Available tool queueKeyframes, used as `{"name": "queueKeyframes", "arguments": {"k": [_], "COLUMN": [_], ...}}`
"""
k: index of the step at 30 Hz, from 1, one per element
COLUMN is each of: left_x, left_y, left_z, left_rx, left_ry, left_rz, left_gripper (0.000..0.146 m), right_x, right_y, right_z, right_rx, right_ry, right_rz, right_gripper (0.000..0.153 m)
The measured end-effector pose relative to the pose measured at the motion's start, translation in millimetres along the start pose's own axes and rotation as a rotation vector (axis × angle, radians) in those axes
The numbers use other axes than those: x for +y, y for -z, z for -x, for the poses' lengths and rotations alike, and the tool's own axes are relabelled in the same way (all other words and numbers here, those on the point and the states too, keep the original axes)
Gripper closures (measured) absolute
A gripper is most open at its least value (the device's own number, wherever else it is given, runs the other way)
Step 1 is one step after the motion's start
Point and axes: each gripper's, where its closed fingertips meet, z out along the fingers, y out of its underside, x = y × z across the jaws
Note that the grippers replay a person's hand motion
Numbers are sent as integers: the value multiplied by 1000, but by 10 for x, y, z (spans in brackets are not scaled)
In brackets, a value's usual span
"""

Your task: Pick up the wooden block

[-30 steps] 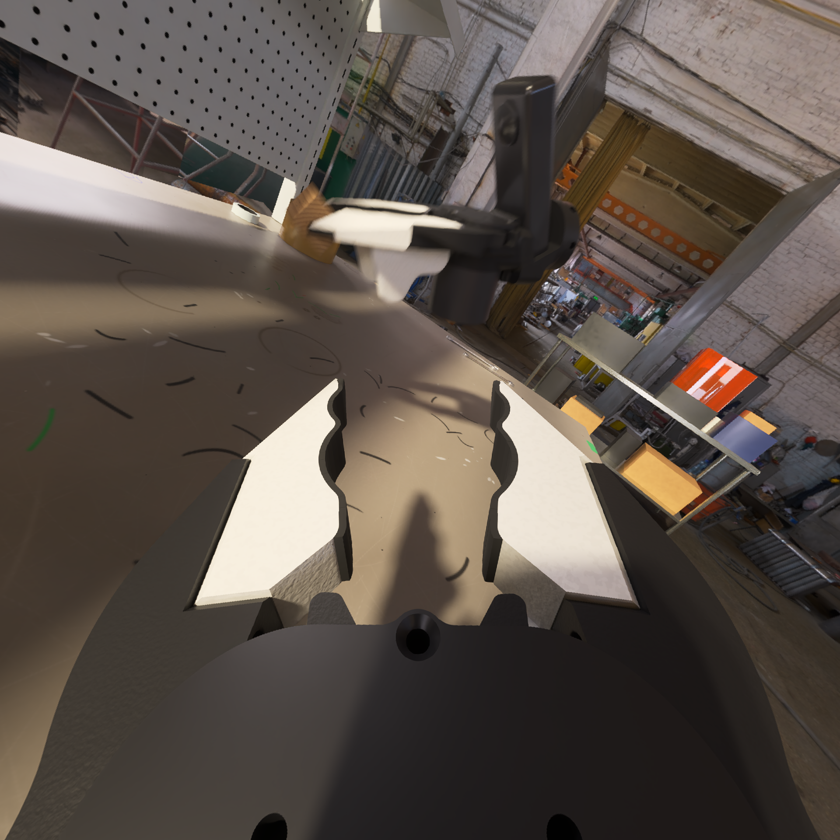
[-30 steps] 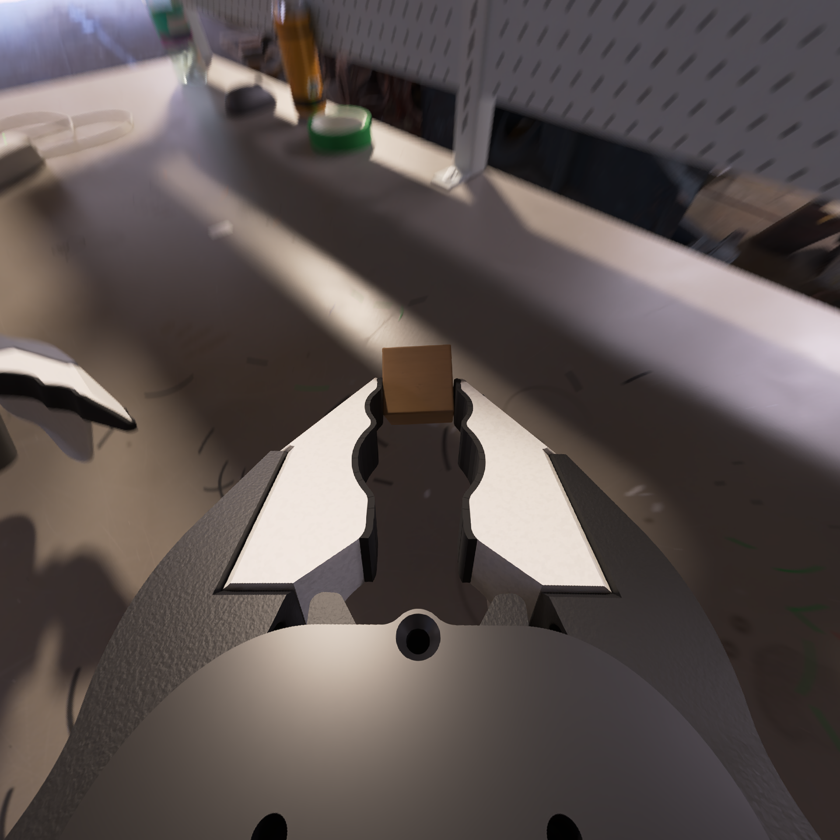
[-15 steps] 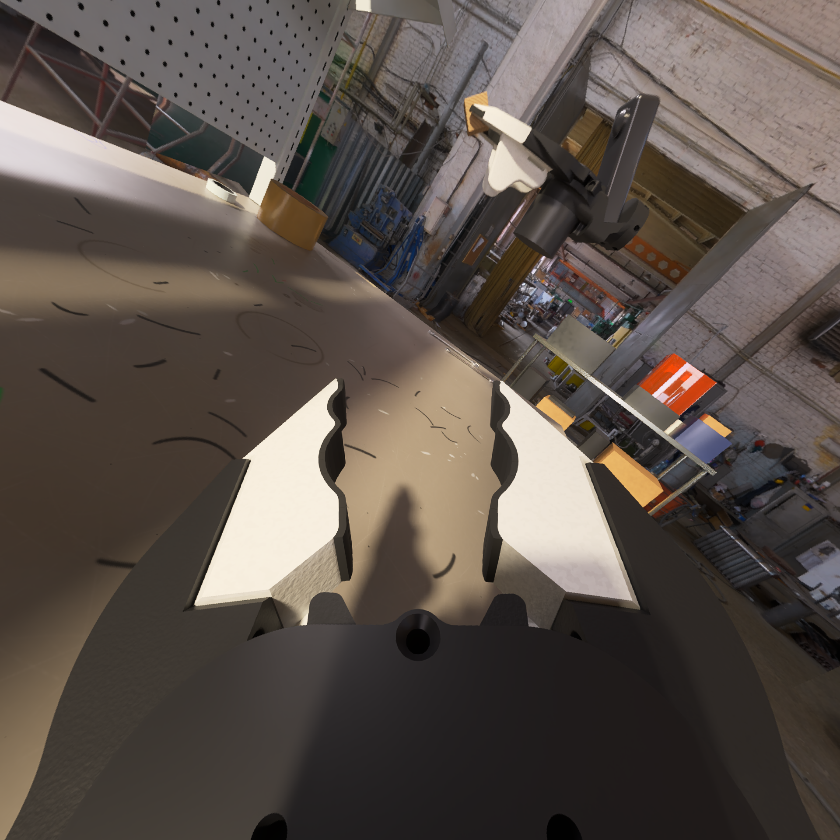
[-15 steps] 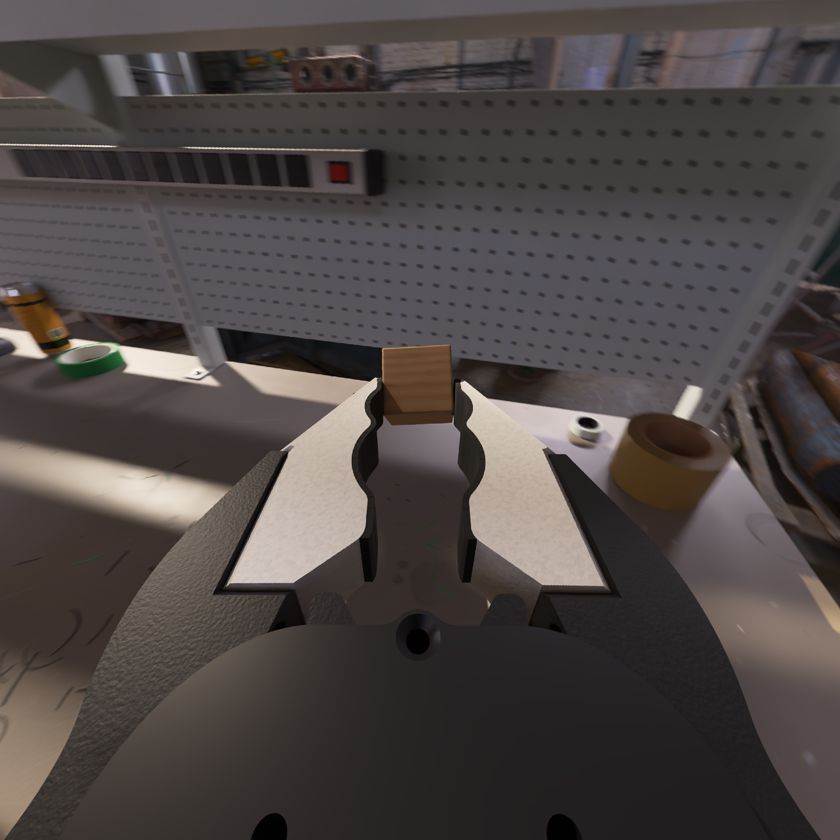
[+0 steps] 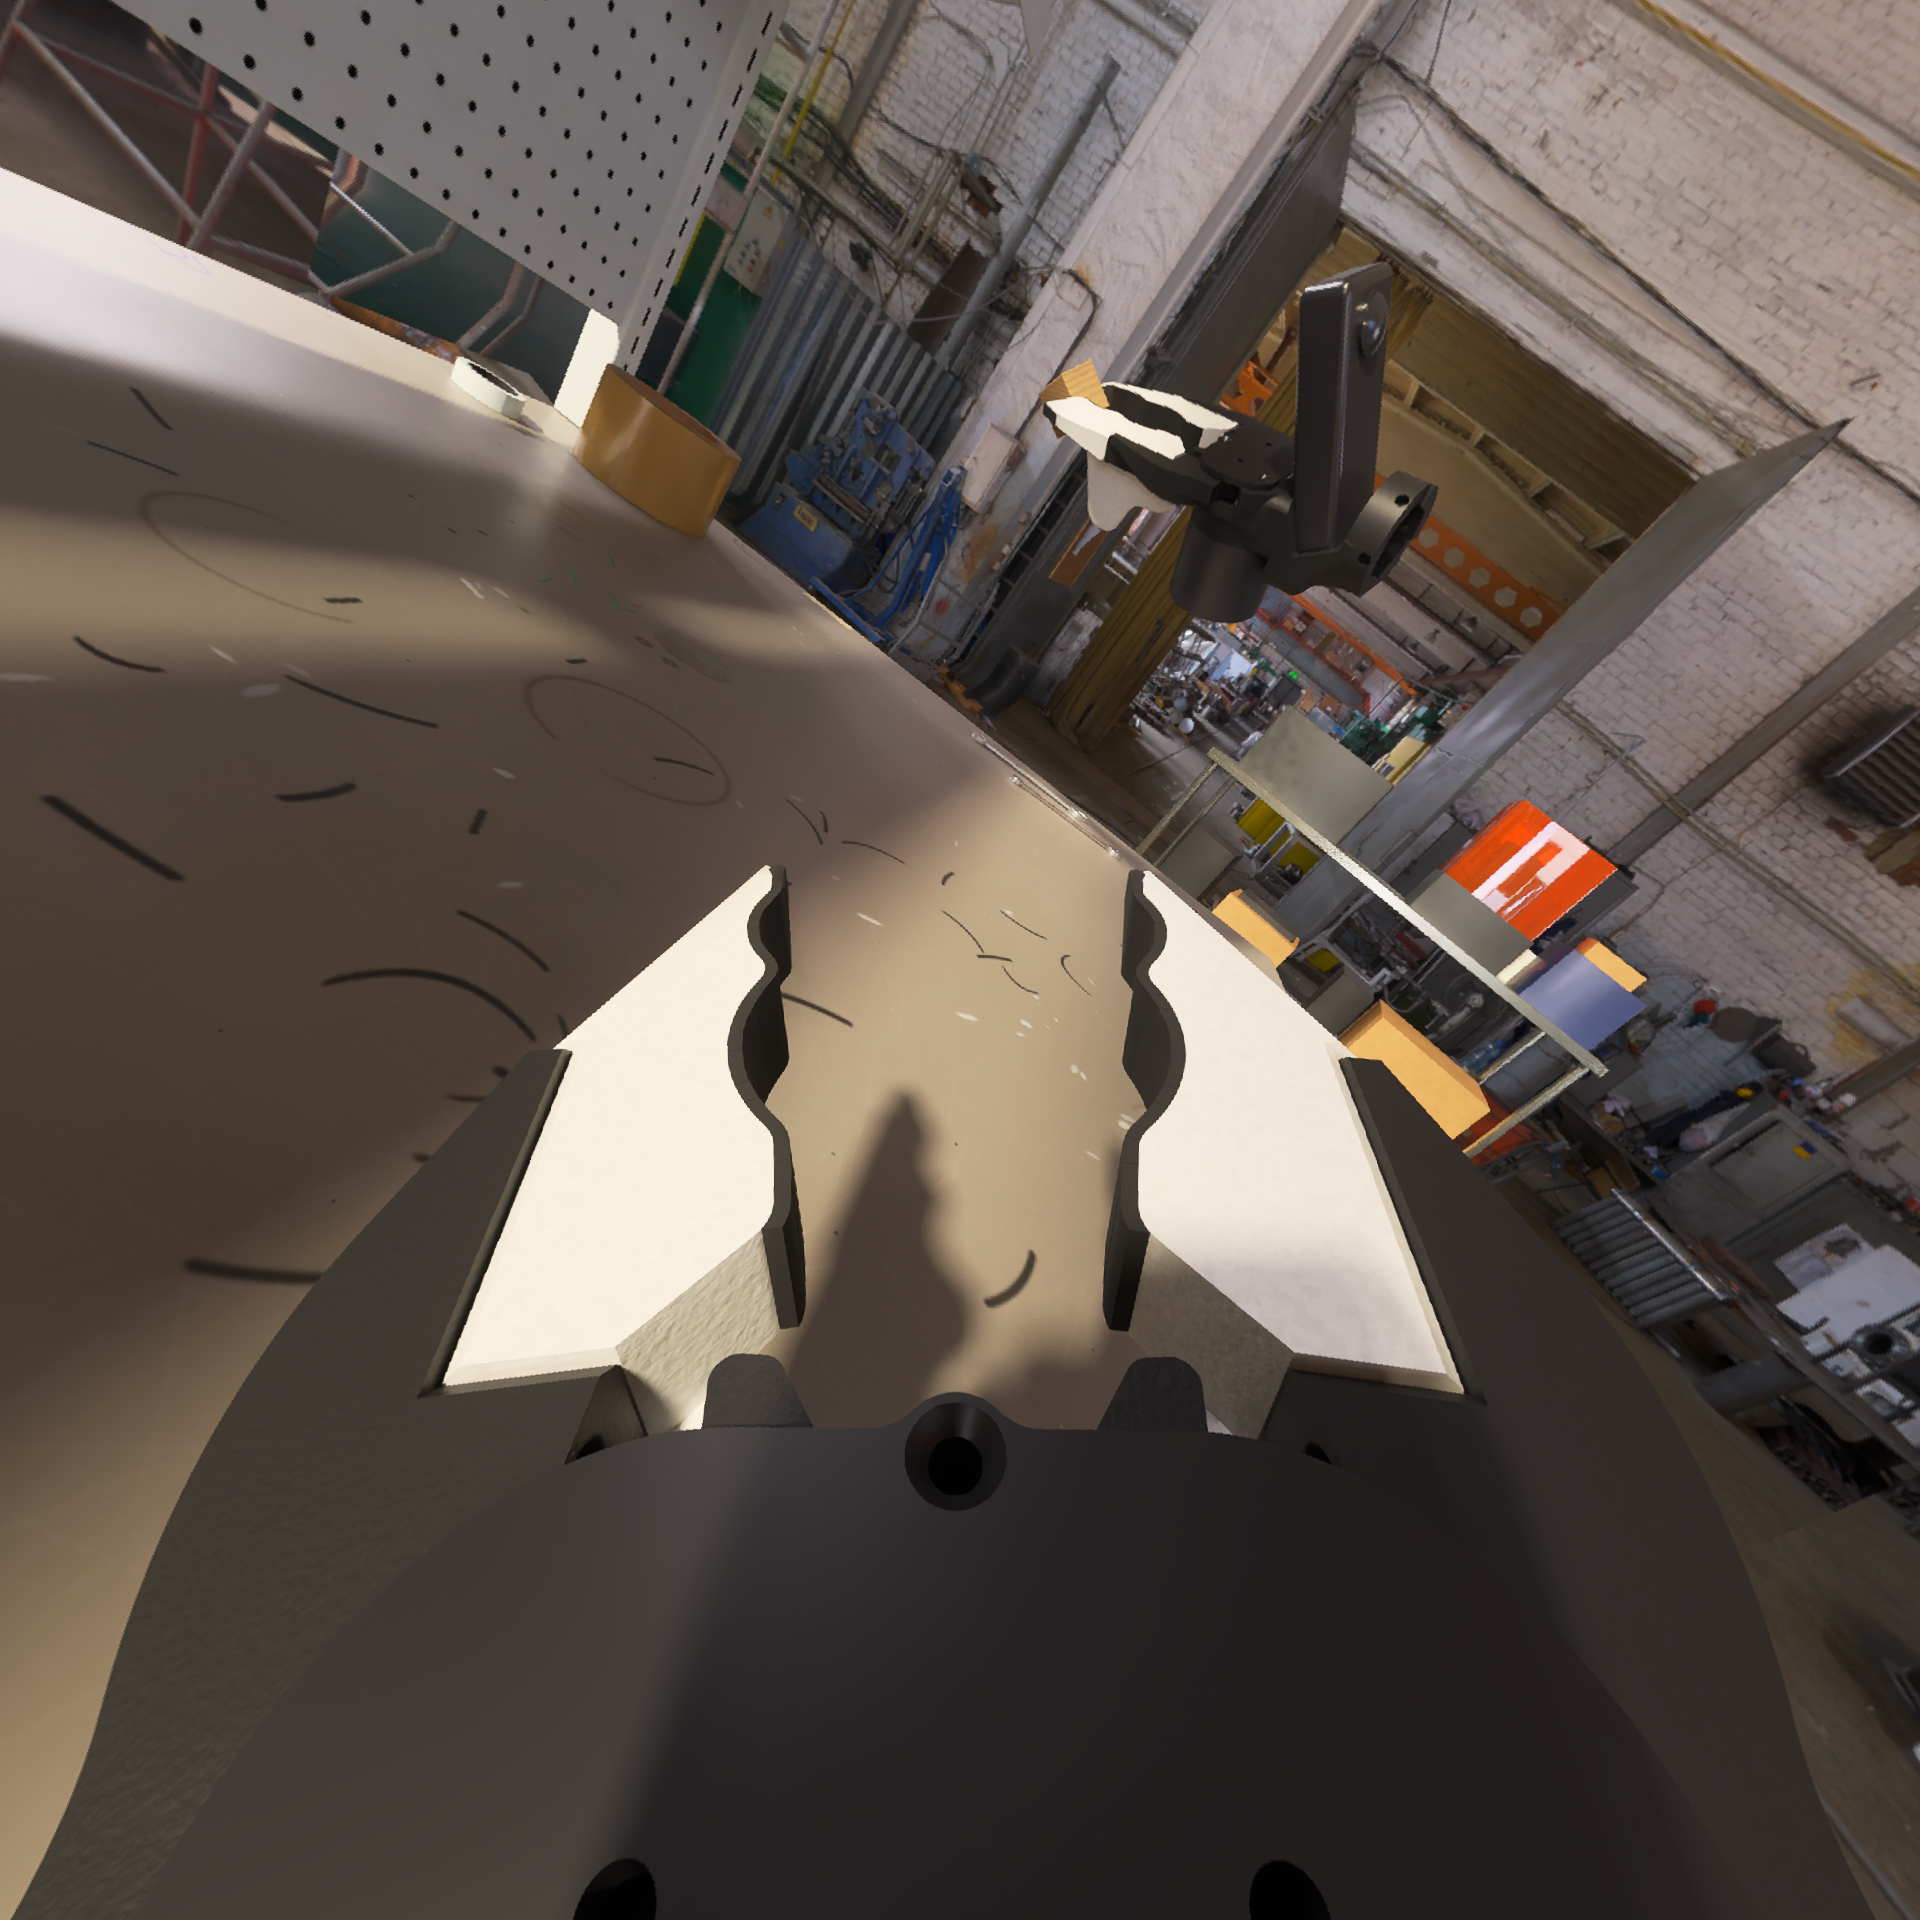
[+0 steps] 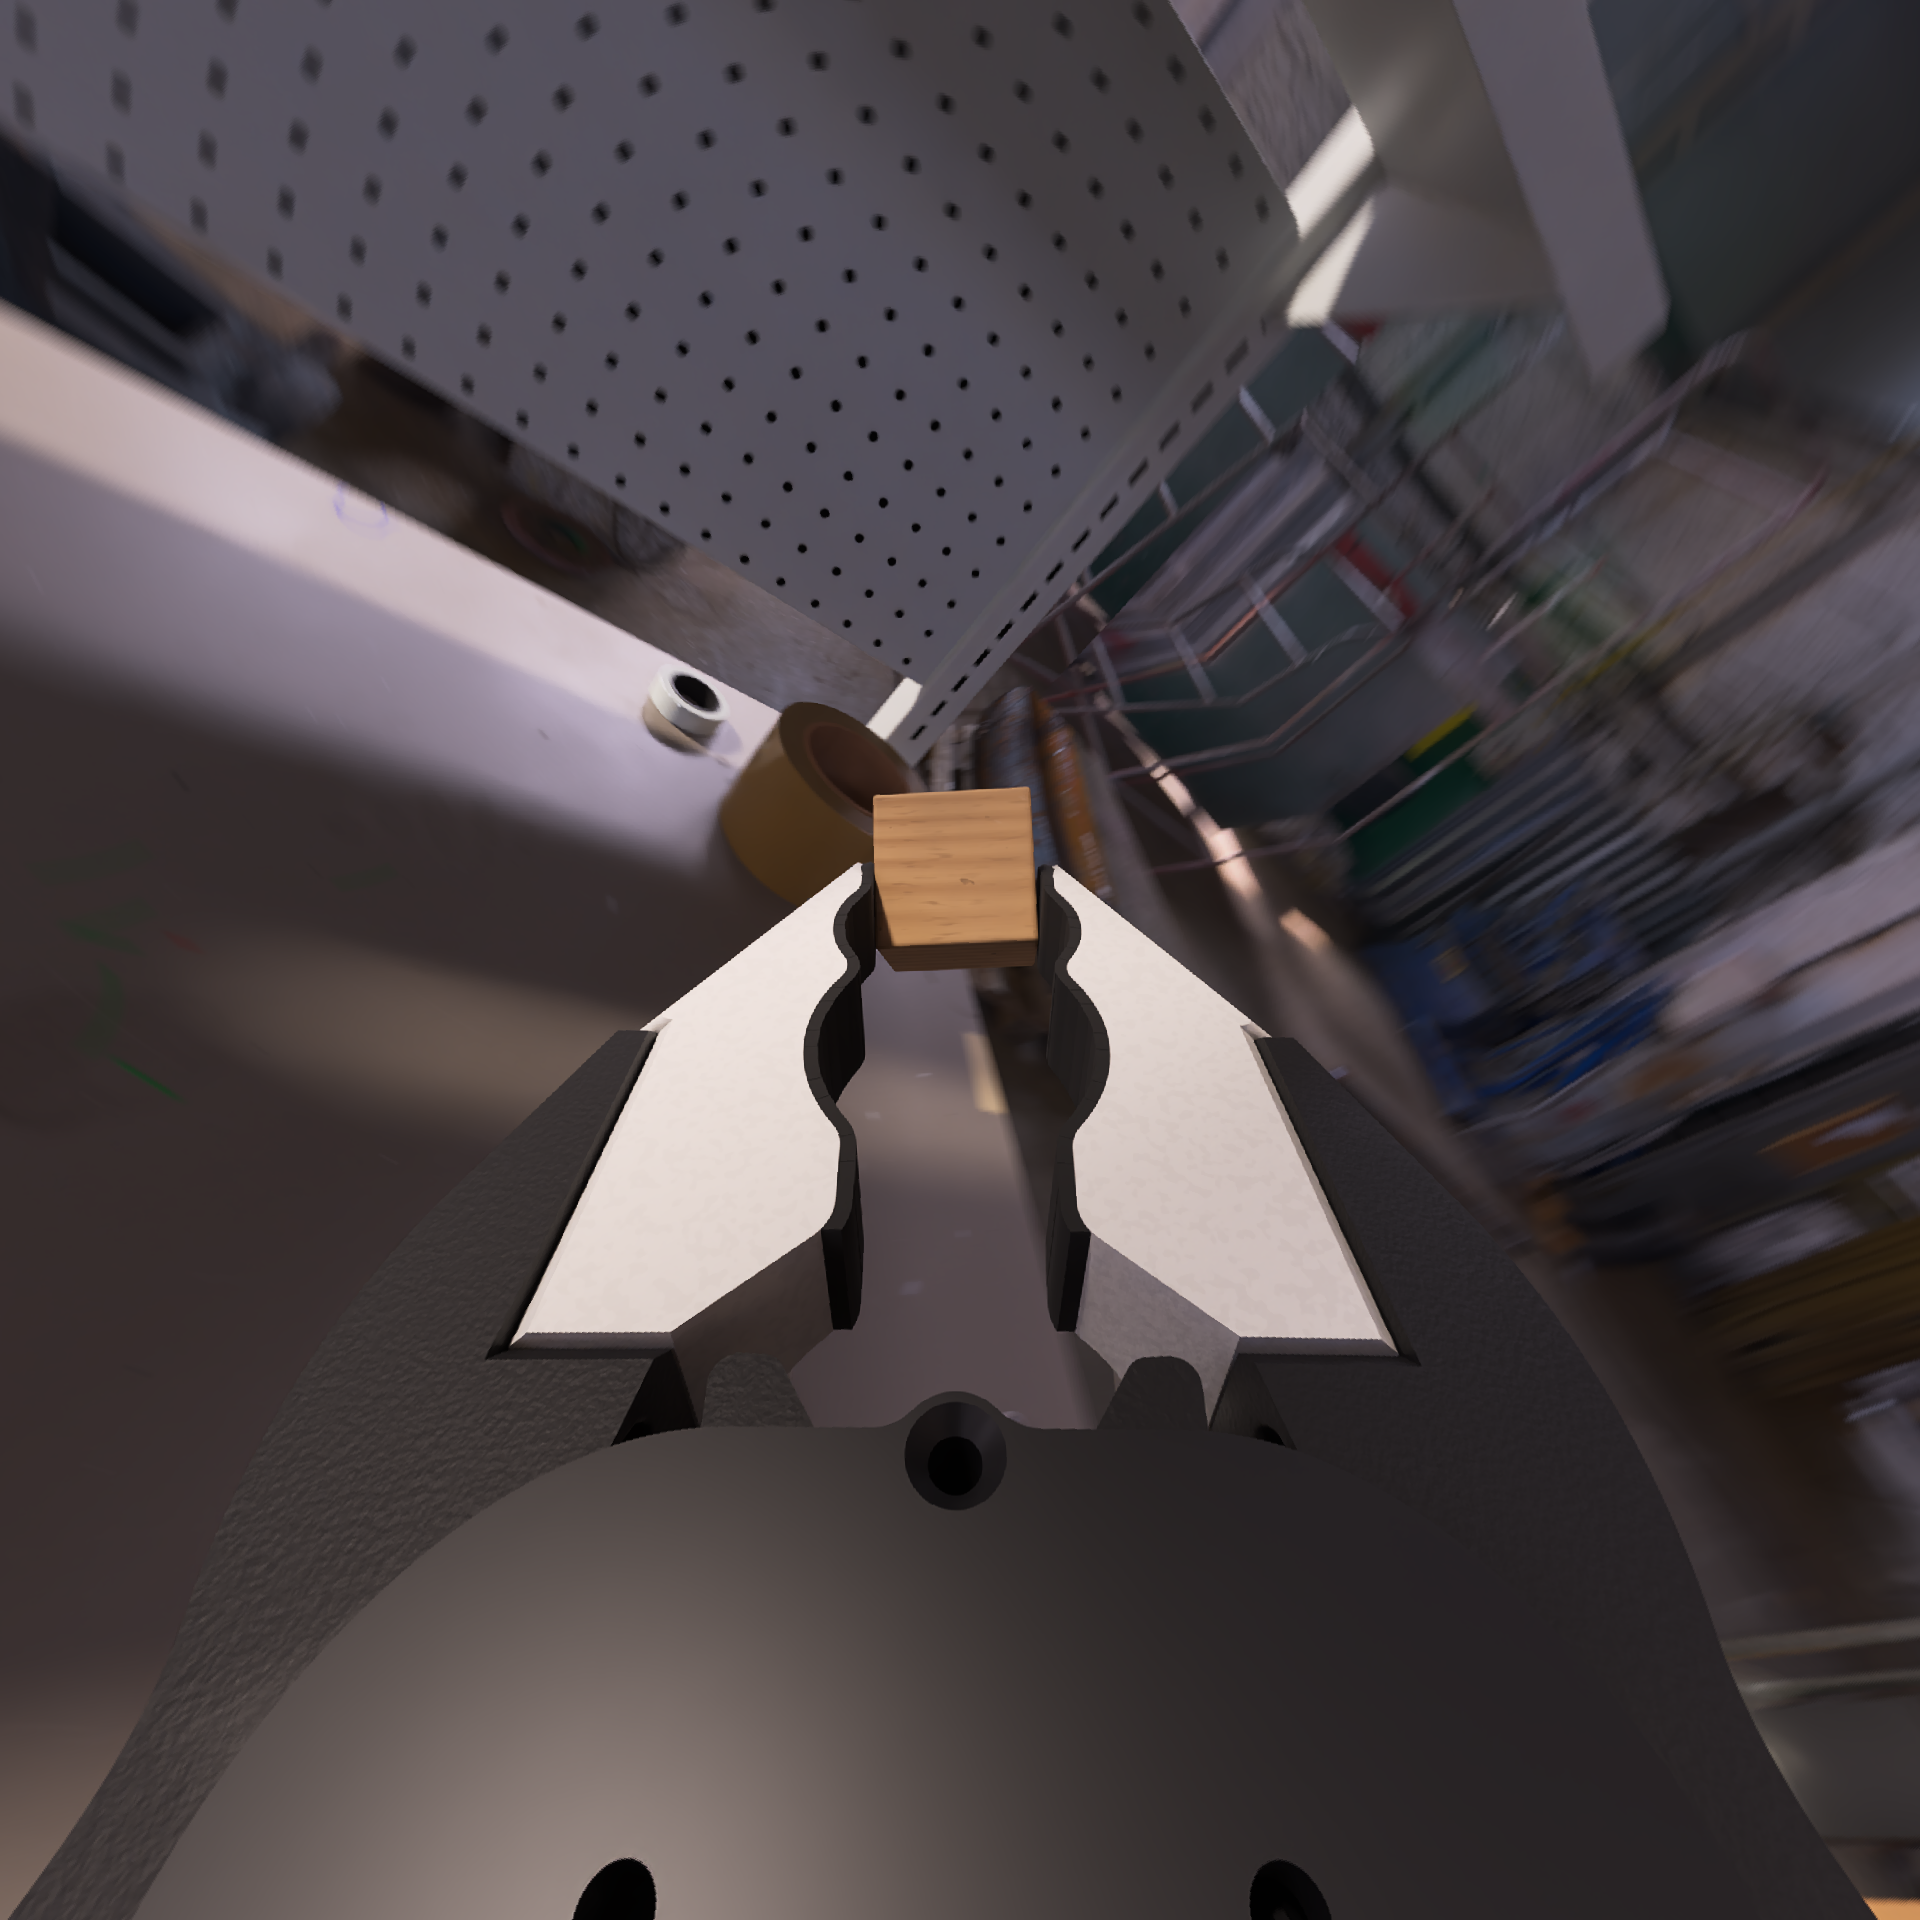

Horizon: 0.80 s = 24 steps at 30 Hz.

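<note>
A small light-brown wooden block (image 6: 954,883) sits clamped between the tips of my right gripper (image 6: 956,896), held in the air well above the table. In the left wrist view the right gripper (image 5: 1086,410) shows far off, high over the table's right end, with the wooden block (image 5: 1073,382) peeking from its fingertips. My left gripper (image 5: 954,904) is open and empty, low over the scratched beige table (image 5: 312,831).
A brown tape roll (image 5: 657,449) (image 6: 790,805) and a small white tape roll (image 5: 488,384) (image 6: 683,707) stand at the table's back edge, below the white pegboard (image 6: 727,291). The table's right edge (image 5: 1039,790) drops off to the workshop floor.
My right gripper lifted the block off the table, swung right and tilted; its view now rolls and blurs. My left gripper stayed low and open, shifting only slightly.
</note>
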Motion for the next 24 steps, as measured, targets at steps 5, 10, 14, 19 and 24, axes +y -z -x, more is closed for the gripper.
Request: {"name": "queueKeyframes", "arguments": {"k": [5, 10, 14, 19, 24], "left_x": [41, 90, 129, 127, 130], "left_y": [1, -46, -95, -111, -83], "left_z": [30, 75, 110, 118, 126], "left_rx": [-19, -40, -53, -58, -72], "left_ry": [16, 1, 16, 34, 30], "left_rz": [-1, 22, 29, 7, -1], "left_gripper": [81, 81, 82, 81, 81], "right_x": [-177, -81, 180, 196, 361], "right_y": [-12, -127, -342, -569, -741], "right_z": [190, 548, 790, 1122, 1411], "right_rx": [-77, -389, -616, -865, -1092], "right_ry": [480, 989, 1231, 1132, 979], "right_rz": [-50, -126, -84, -99, 18], "right_gripper": [122, 122, 122, 122, 122]}}
